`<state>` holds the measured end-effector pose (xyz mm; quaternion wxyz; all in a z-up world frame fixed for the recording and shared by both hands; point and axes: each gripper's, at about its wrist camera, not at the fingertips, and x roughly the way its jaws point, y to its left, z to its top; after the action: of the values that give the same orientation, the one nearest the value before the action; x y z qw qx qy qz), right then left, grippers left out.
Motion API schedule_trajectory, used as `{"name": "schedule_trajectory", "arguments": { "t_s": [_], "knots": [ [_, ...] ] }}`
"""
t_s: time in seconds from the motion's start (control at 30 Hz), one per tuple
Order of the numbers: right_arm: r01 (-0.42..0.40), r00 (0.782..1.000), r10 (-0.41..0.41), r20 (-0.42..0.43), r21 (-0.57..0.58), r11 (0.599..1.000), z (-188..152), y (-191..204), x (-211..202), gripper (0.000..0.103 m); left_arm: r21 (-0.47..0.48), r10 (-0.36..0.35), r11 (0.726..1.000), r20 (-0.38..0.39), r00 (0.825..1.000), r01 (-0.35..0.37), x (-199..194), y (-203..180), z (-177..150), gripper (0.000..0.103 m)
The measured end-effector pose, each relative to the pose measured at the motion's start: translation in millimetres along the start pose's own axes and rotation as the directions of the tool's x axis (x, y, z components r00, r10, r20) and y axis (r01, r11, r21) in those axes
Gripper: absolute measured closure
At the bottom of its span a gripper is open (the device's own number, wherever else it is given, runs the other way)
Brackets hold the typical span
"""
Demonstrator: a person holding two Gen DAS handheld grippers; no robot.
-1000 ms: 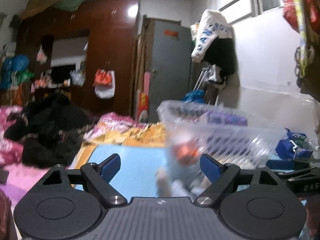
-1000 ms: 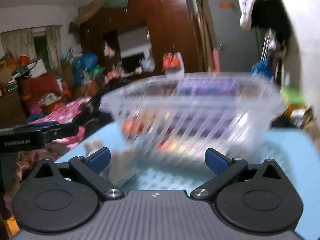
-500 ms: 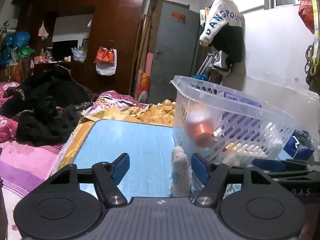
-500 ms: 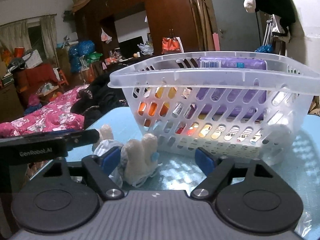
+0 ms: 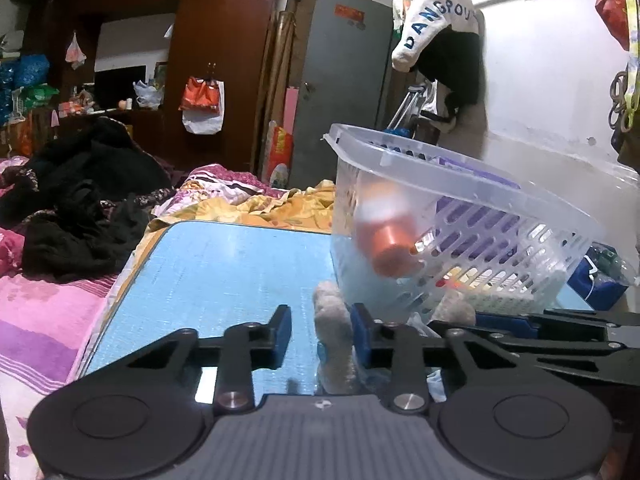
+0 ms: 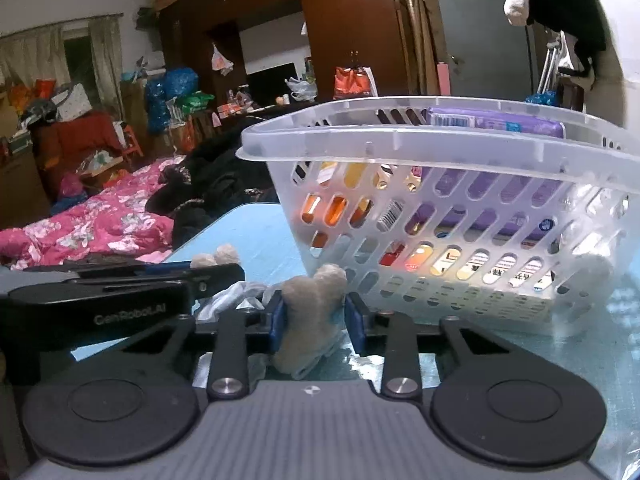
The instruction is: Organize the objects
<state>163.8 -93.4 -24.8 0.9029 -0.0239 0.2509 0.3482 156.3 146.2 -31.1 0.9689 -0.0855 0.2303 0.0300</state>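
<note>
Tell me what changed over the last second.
Both grippers' jaws narrowed. The right gripper closed around the beige plush toy; the left gripper narrowed around another part of it, touching only one pad. The white basket stayed on the blue table, still full.

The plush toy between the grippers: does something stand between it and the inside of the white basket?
Yes. The plush toy lies on the blue table against the basket, whose slotted near wall and rim rise above it. The toy must go up over the rim. Above the rim nothing visible blocks.
</note>
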Motion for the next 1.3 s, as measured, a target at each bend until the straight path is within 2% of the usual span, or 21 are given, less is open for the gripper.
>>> {"name": "schedule_trajectory", "arguments": {
  "t_s": [0.07,0.17,0.43,0.67,0.87,1.13,1.3],
  "knots": [
    [0.001,1.000,-0.001,0.004,-0.013,1.000,-0.3,2.3,-0.4,0.073,-0.007,-0.014,1.000,-0.001,1.000,0.014,-1.9,0.3,-0.9,0.080],
    [-0.005,1.000,0.006,0.016,-0.030,1.000,-2.6,4.1,-2.7,0.079,-0.013,0.008,1.000,0.022,1.000,-0.008,-6.6,-0.9,-3.7,0.082],
    [-0.039,0.996,0.044,0.081,-0.058,0.998,-7.6,-1.1,-30.3,0.085,0.013,-0.030,1.000,0.125,0.992,0.028,-44.5,-18.9,-9.7,0.085],
    [-0.064,0.982,0.076,0.173,-0.074,0.995,-11.3,-9.2,-73.6,0.086,0.062,-0.084,0.995,0.223,0.971,0.072,-87.9,-47.3,-17.0,0.085],
    [-0.059,0.959,0.085,0.271,-0.105,0.993,-18.5,-14.5,-114.1,0.087,0.109,-0.138,0.988,0.280,0.950,0.111,-113.5,-74.3,-18.2,0.085],
    [-0.034,0.932,0.072,0.355,-0.113,0.993,18.4,-31.0,-145.5,0.087,0.182,-0.205,0.971,0.320,0.925,0.153,-127.4,-108.1,19.0,0.085],
    [0.020,0.925,0.029,0.379,-0.126,0.992,63.5,-37.5,-139.6,0.088,0.227,-0.181,0.968,0.328,0.927,0.109,-116.8,-133.6,65.8,0.085]
  ]
}}
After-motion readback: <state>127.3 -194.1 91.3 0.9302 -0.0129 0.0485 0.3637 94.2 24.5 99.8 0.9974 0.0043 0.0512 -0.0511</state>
